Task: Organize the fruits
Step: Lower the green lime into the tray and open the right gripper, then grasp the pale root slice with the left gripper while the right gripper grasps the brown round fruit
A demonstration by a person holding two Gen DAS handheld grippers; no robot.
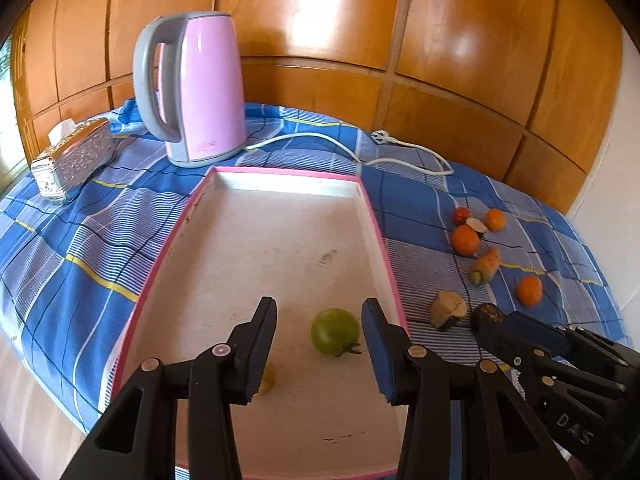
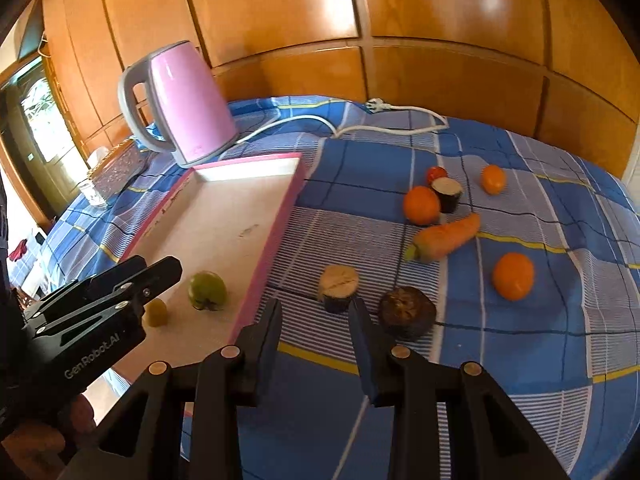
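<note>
A green tomato [image 1: 335, 332] lies in the pink-rimmed tray [image 1: 288, 172], with a small yellow-green fruit [image 2: 156, 312] beside it. My left gripper [image 1: 319, 302] hovers open over the tray's near end; the tomato sits just beyond its right finger, untouched. To the right of the tray, my right gripper [image 2: 316, 302] hangs over the cloth with its jaws narrowly apart and nothing between them. A cut brown-skinned piece [image 2: 338, 286] stands just past its tips, and a dark round piece [image 2: 406, 312] lies to their right. Oranges [image 2: 513, 276], a carrot [image 2: 446, 237] and a red tomato [image 2: 436, 174] lie farther out.
A pink kettle [image 1: 196, 88] stands behind the tray, its white cord [image 1: 400, 148] trailing right along the back of the blue checked cloth. A silver tissue box [image 1: 72, 160] sits at the far left. Wood panelling closes the back.
</note>
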